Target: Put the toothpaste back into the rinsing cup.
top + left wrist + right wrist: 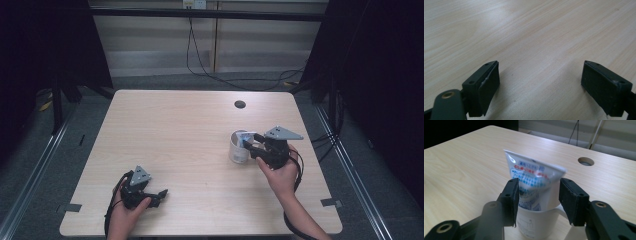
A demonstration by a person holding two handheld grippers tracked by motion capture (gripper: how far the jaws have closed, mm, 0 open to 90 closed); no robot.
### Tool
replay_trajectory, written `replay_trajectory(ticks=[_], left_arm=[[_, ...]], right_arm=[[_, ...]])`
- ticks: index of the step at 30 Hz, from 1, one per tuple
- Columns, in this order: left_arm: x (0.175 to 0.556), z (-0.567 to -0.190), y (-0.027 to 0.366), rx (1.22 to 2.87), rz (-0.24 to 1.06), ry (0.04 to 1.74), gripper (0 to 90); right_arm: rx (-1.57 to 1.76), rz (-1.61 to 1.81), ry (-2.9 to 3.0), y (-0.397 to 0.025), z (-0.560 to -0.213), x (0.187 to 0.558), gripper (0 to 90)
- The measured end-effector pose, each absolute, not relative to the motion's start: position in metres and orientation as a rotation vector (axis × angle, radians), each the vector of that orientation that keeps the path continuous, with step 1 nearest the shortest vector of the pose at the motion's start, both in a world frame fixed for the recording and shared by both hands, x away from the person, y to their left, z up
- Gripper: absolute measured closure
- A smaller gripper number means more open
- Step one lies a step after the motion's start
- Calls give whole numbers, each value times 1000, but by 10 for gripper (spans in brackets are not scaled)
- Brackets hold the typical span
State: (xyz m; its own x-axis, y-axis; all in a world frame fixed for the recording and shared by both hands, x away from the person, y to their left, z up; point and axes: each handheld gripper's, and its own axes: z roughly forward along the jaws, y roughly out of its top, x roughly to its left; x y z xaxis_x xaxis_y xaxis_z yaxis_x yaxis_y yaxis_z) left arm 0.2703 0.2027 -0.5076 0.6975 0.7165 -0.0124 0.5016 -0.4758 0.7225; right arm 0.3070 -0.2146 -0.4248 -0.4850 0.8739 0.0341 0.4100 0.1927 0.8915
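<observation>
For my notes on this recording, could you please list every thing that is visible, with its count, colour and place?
Table: one, light wood, centre of the high view.
Round hole: one, dark, far side of the tabletop.
Mug: one, white, right part of the table.
Tube: one, white with blue and red print, standing in the mug between the right jaws.
Cables: black, floor behind the table.
Left hand-held gripper: one, black, near left, open.
Right hand-held gripper: one, black, at the mug, jaws around the tube.
</observation>
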Motion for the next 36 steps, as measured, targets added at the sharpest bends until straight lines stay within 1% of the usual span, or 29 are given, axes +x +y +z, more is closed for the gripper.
replay_trajectory(ticks=[5,19,29,31,36], left_arm=[[270,-508,203,2180,380,924,150],[270,-508,203,2179,381,925,151],[270,-508,203,2177,382,926,151],[270,-508,203,2179,381,925,151],[270,-508,203,2179,382,925,151]], right_arm=[[1171,1210,1998,-217,-425,303,396],[1170,1226,2037,-228,-427,295,277],[1169,1205,2079,-236,-435,289,223],[1188,1191,2082,-237,-437,288,190],[1196,1194,2092,-241,-440,286,173]])
